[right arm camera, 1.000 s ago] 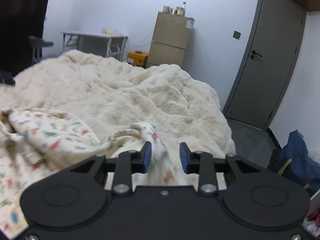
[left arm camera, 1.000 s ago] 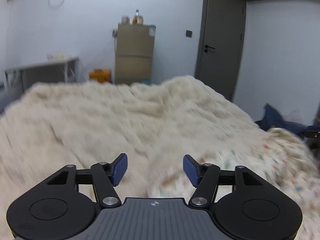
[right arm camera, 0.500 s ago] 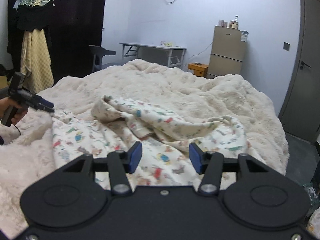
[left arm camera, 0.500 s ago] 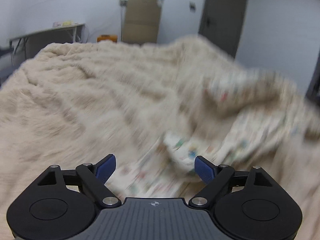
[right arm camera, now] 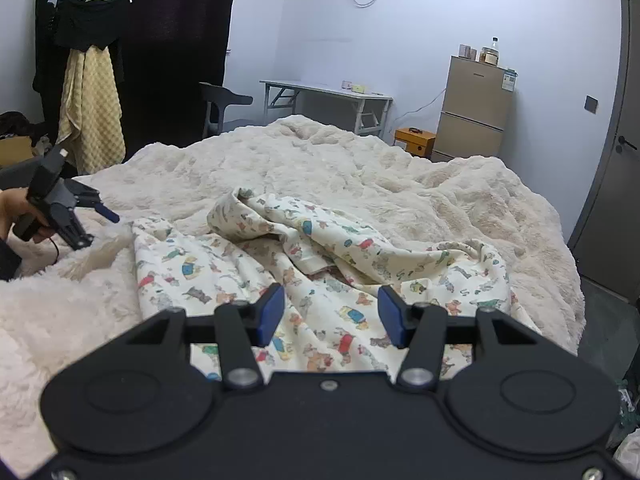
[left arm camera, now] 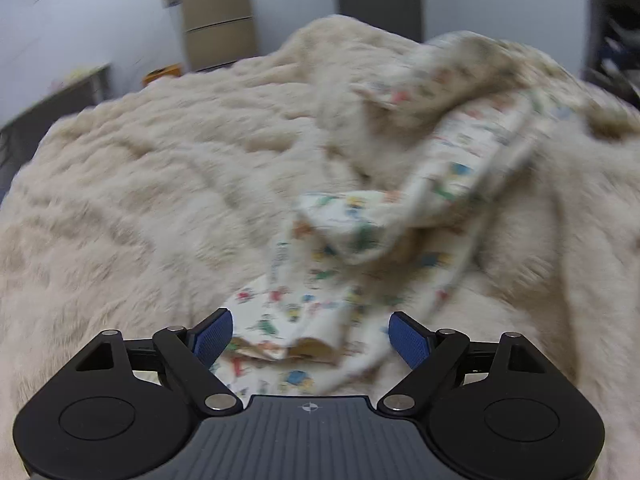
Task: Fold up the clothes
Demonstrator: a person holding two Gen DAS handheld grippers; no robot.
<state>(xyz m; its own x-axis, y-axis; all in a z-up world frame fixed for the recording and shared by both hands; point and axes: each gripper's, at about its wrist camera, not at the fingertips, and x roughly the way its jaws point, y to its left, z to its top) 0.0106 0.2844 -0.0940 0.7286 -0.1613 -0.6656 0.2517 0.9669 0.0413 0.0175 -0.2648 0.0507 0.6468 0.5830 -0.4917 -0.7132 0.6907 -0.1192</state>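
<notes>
Spreading across most of both views, the bed (right arm camera: 360, 168) under its fluffy cream blanket carries your one piece of work: the printed garment (right arm camera: 304, 264), cream with small coloured figures, lying crumpled near the bed's near edge. A second ago the right view showed only a bunched corner of it just ahead of the fingers; now that view takes in the whole cloth, with one end rolled over itself and the rest rumpled flat. That suggests nothing is folded yet and you are at the stage of finding edges to pull it straight.

Your left hand-held gripper (left arm camera: 308, 338) has come down from a view over the bare blanket to hover above the garment's near hem. Its jaws are closing, with a fold of cloth between them, but the pads do not press on it yet. Your right hand-held gripper (right arm camera: 331, 312) hangs above the garment's middle with its jaws apart and gripping nothing.
</notes>
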